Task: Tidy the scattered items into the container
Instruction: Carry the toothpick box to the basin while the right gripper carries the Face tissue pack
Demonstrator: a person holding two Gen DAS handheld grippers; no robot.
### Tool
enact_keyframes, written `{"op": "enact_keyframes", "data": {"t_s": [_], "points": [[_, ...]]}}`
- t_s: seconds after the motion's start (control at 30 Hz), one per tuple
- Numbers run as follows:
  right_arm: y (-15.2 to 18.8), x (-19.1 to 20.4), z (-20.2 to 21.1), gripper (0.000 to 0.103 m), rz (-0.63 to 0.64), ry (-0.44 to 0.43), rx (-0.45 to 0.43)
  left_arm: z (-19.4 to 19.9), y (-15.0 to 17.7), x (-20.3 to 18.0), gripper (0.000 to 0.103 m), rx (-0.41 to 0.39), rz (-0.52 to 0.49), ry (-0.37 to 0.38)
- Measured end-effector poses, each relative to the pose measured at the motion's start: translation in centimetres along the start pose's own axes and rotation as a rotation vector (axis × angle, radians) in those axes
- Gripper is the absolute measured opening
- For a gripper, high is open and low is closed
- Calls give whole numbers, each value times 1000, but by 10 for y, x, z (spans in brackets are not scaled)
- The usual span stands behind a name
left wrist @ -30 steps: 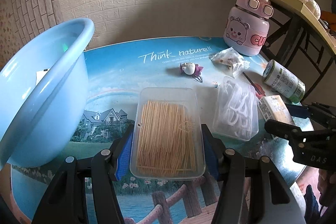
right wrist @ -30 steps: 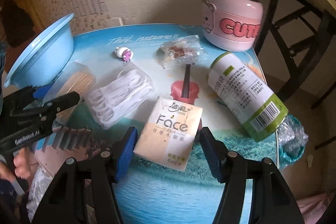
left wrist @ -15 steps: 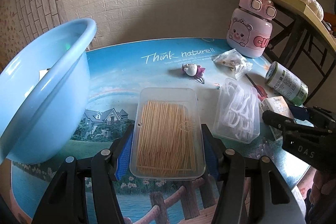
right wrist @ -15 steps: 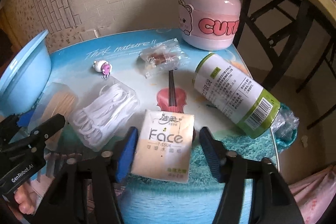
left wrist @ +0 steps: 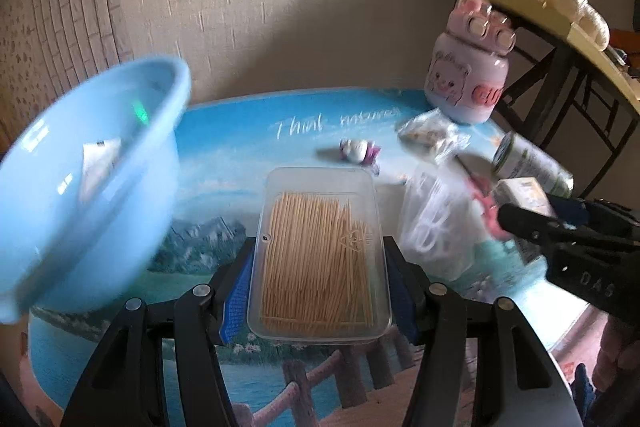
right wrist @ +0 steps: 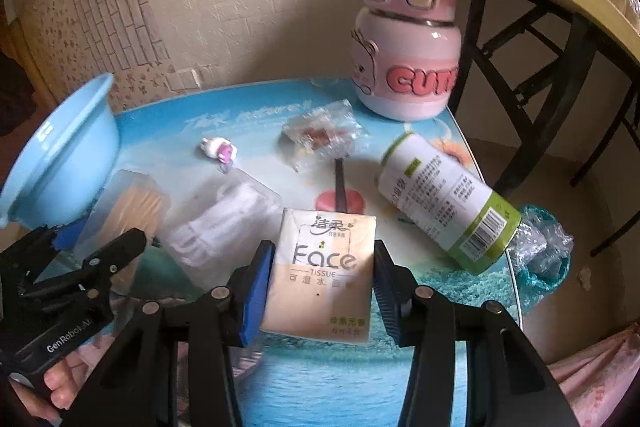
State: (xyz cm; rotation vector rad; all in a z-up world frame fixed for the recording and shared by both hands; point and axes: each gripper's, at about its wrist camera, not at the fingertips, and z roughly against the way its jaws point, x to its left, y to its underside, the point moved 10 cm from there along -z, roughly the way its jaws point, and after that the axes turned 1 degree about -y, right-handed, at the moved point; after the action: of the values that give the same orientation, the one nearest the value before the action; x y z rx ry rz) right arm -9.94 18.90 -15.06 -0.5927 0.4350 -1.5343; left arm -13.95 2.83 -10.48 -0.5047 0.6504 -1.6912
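Observation:
My left gripper (left wrist: 318,291) is shut on a clear box of toothpicks (left wrist: 318,251), its blue pads pressing both long sides. The light blue basin (left wrist: 80,195) stands just left of it, with a small white item inside. My right gripper (right wrist: 320,287) is shut on a pack of Face tissues (right wrist: 322,267), held off the table. The basin (right wrist: 60,155) also shows at the far left of the right wrist view, beyond the left gripper (right wrist: 96,259).
On the printed table (right wrist: 248,131) lie a clear box of floss picks (right wrist: 224,223), a small pink and white toy (right wrist: 218,151), a crinkly snack bag (right wrist: 320,139) and a green and white can (right wrist: 444,203) on its side. A pink bear bottle (right wrist: 404,55) stands at the back.
The right gripper's jaws closed onto the tissue pack and lifted it. The left gripper rose with the toothpick box, so the table and basin sit lower and farther in its view.

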Motion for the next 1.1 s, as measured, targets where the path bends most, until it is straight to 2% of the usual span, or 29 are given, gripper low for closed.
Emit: {"op": "enact_keyframes", "data": {"t_s": [0.33,0.77,1.1], "points": [[-29,38,24,49,57,-68,-53,57,-48,19,57,-128,-29,-53],[-70,140,28,49,226,-180,-95,84,-64,110,57,-164,35,-163],[-98,226,21,49,347,-248,-127,80,-61,178,57,-147,82,-230]]}}
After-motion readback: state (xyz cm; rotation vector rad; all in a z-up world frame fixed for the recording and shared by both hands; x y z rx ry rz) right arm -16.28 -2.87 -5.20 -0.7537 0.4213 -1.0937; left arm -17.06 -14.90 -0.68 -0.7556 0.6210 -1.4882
